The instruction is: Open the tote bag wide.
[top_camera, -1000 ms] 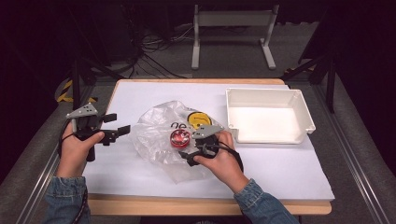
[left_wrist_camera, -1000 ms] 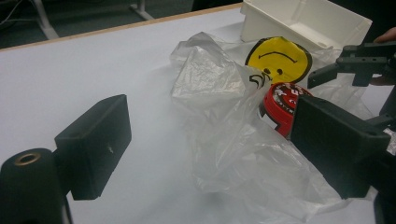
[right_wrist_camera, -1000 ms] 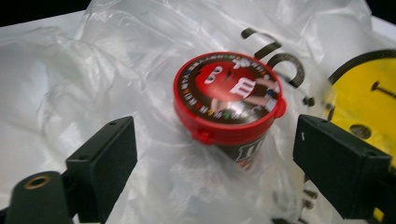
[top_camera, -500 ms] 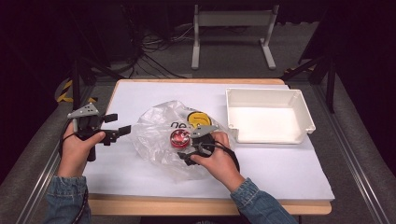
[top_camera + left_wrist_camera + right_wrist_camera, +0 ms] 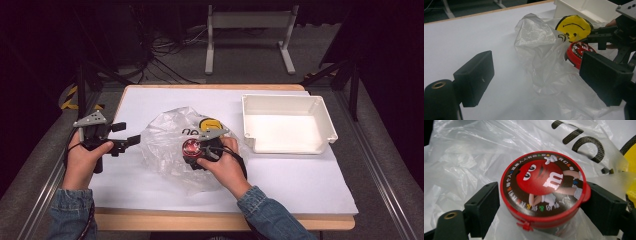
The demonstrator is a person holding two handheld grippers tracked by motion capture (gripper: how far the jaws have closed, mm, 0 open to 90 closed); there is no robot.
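Both jaws of the right gripper point(image 5: 541, 202) flank the red tin point(image 5: 544, 188)

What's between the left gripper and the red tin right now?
Bare white table, then the crumpled clear plastic bag, lie between the left gripper and the red tin, seen in the left gripper view.

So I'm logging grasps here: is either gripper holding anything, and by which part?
The right gripper clasps the round red tin by its opposite sides, on the plastic bag. The left gripper holds nothing.
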